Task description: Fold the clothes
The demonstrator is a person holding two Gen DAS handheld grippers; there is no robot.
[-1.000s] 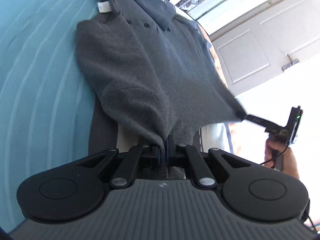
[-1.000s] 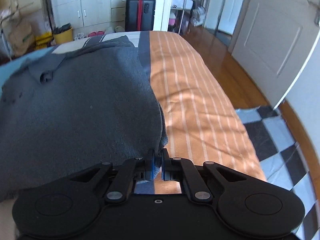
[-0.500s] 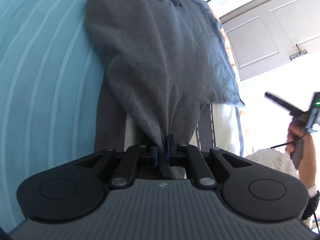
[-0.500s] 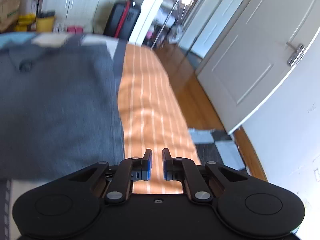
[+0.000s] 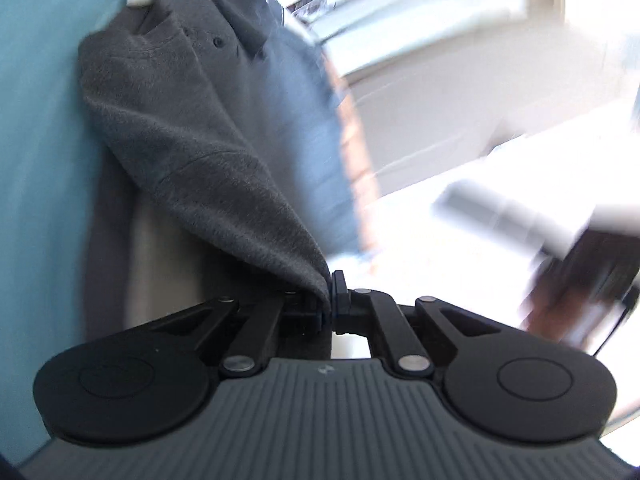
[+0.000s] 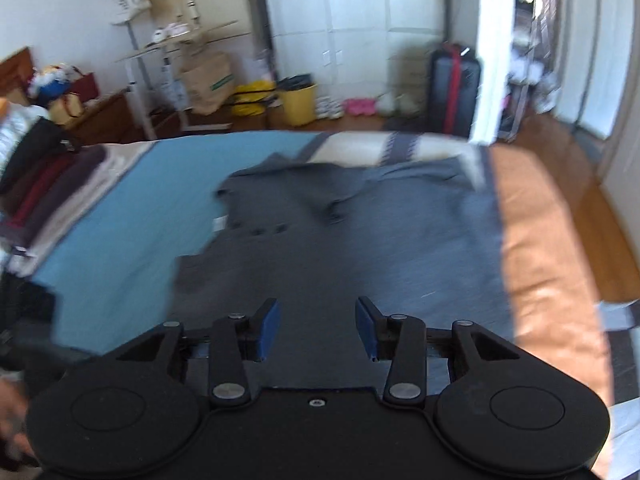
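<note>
Two hand-held grippers: one busy
left [image 5: 332, 304]: pinching shirt [image 5: 208, 128] corner, lifted to fold
right [image 6: 316, 326]: wide, empty, above shirt

The left wrist camera sat low and close over the bed [image 5: 36, 168], rolled sideways, looking along its fingers up the shirt [image 5: 192, 120] toward the collar and a blurred doorway. The right wrist camera looked from higher and farther back, level, across the bed's foot edge toward the suitcase [image 6: 454, 88]. Both views shared the shirt [image 6: 360, 240] and the blue bedding.
</note>
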